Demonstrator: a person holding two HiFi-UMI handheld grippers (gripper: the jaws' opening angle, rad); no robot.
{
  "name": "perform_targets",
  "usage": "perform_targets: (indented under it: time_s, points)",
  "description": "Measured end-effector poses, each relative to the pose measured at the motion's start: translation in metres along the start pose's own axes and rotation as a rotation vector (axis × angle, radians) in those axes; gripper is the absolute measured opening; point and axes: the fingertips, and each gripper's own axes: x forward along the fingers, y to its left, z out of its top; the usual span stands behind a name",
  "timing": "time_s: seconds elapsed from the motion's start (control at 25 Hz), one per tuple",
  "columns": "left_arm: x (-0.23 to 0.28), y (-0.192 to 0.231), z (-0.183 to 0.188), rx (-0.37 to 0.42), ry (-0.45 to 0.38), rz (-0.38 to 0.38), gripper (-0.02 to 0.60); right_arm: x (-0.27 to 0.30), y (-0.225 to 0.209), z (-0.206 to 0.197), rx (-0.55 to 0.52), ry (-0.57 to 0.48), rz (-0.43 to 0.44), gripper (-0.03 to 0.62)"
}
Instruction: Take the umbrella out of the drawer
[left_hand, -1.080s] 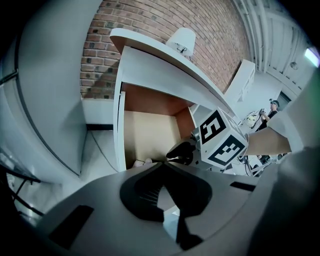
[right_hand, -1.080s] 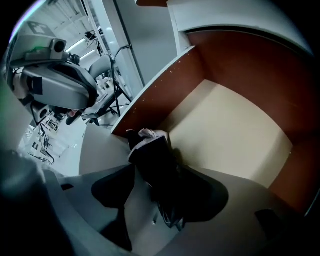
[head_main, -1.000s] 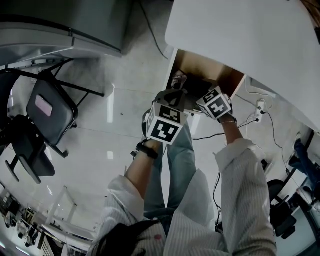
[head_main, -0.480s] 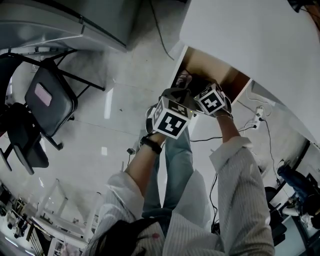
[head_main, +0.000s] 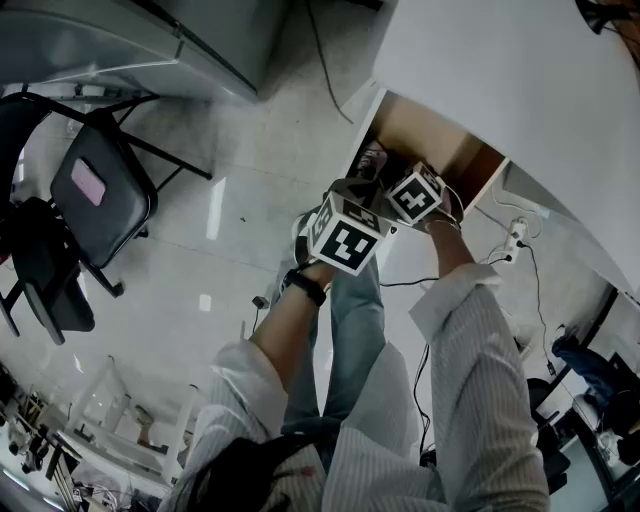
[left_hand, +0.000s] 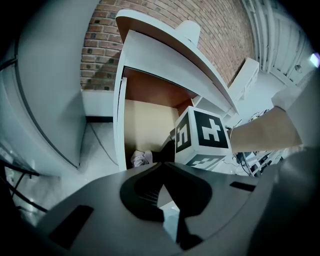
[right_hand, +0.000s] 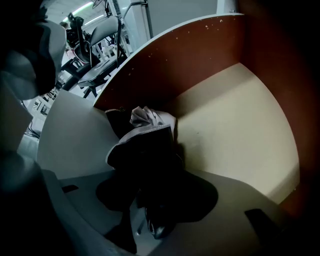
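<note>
The drawer (head_main: 440, 150) stands open under the white desk, its brown inside showing. A dark folded umbrella (right_hand: 145, 145) with a pale fabric trim lies in the drawer's near corner; its pale end (left_hand: 141, 158) also shows in the left gripper view. My right gripper (right_hand: 150, 200) points down into the drawer, its jaws closing, with the umbrella's dark body filling the gap between the pads. In the head view the right gripper (head_main: 400, 185) is partly hidden inside the drawer. My left gripper (head_main: 352, 195) hovers just outside the drawer front, jaws shut and empty (left_hand: 161, 172).
The white desk top (head_main: 520, 70) overhangs the drawer. A black chair (head_main: 95, 200) and a grey cabinet (head_main: 150, 40) stand to the left on the pale floor. A power strip with cables (head_main: 515, 235) lies right of the drawer. The person's legs (head_main: 350, 330) are below.
My right gripper has sunk deeper into the drawer, toward the umbrella. The left gripper has stayed by the drawer front.
</note>
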Motion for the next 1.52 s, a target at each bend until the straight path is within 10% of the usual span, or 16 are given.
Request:
perform_targets:
  time_s: [0.72, 1.52]
  points:
    - [-0.014, -0.009, 0.012, 0.042, 0.007, 0.005, 0.009, -0.030, 0.012, -0.006, -0.061, -0.016, -0.060, 0.187]
    - [-0.033, -0.030, 0.020, 0.114, 0.074, 0.022, 0.009, -0.115, 0.010, -0.002, 0.110, -0.151, -0.090, 0.186]
